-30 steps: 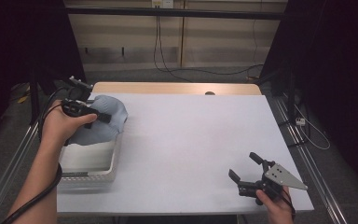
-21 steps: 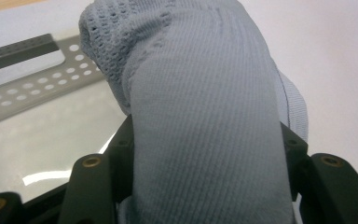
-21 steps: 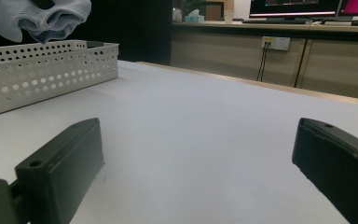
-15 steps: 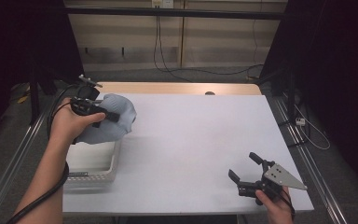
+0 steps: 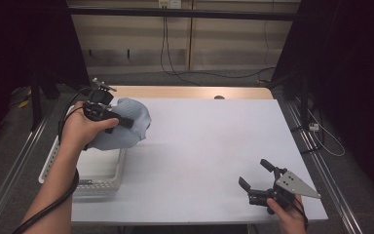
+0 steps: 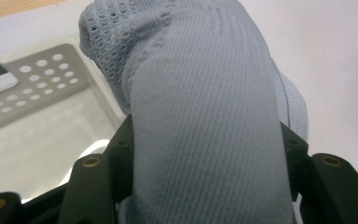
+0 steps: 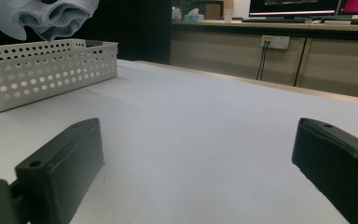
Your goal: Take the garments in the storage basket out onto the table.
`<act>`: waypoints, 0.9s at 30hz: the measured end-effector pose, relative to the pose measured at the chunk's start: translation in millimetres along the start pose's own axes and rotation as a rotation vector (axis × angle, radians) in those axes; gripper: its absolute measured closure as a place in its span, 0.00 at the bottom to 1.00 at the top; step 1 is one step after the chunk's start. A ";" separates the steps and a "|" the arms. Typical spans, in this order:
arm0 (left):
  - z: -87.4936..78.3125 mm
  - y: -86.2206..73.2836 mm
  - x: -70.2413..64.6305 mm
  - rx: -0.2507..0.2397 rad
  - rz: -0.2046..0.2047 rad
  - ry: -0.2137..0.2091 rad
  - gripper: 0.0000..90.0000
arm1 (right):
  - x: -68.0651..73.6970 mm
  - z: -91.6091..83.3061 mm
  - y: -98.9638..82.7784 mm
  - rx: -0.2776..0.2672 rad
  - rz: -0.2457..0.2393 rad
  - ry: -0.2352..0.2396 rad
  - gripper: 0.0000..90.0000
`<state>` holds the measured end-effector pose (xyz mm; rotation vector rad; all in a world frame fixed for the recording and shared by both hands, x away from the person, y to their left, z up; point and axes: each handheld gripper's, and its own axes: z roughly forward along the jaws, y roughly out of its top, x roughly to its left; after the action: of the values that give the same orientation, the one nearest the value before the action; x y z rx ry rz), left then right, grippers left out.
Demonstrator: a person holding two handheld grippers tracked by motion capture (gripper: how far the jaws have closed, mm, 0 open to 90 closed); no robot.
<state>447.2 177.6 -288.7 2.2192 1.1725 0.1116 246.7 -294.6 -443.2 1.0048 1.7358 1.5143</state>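
A bunched light blue-grey knit cloth [image 5: 126,124] hangs in the air over the right rim of a white perforated basket [image 5: 97,183] at the table's left. My left gripper [image 5: 126,122] is shut on it. In the left gripper view the cloth [image 6: 205,121] bulges between both black jaws, with the basket's wall [image 6: 42,79] below and to the left. My right gripper [image 5: 258,178] rests open near the table's front right corner with nothing between its jaws. From the right gripper view the cloth [image 7: 46,16] hangs above the basket [image 7: 42,70] far off.
The white tabletop [image 5: 209,146] spreads between the two hands. A wooden strip [image 5: 195,92] runs along its far edge. Metal rails [image 5: 316,156] flank the table, and cables [image 5: 190,73] lie on the floor behind it.
My left hand has carried the cloth up and to the right, from over the basket toward its right rim. The right gripper has stayed where it was.
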 end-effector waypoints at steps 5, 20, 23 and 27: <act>6.7 1.8 -6.2 0.008 0.009 -0.017 0.46 | 0.0 -0.1 0.3 -0.001 -0.002 0.000 0.02; 26.2 6.6 -24.7 0.024 0.054 -0.045 0.46 | -0.3 -0.8 0.5 0.000 -0.009 -0.003 0.02; 28.8 6.8 -27.6 0.024 0.060 -0.048 0.46 | 0.3 -0.6 0.7 -0.001 -0.013 -0.001 0.02; 32.8 6.6 -31.1 0.018 0.062 -0.053 0.46 | 0.4 -0.4 0.6 0.000 -0.013 -0.001 0.02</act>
<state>444.6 135.1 -305.1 2.2611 1.0807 0.0666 246.3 -294.4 -442.5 0.9925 1.7384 1.5049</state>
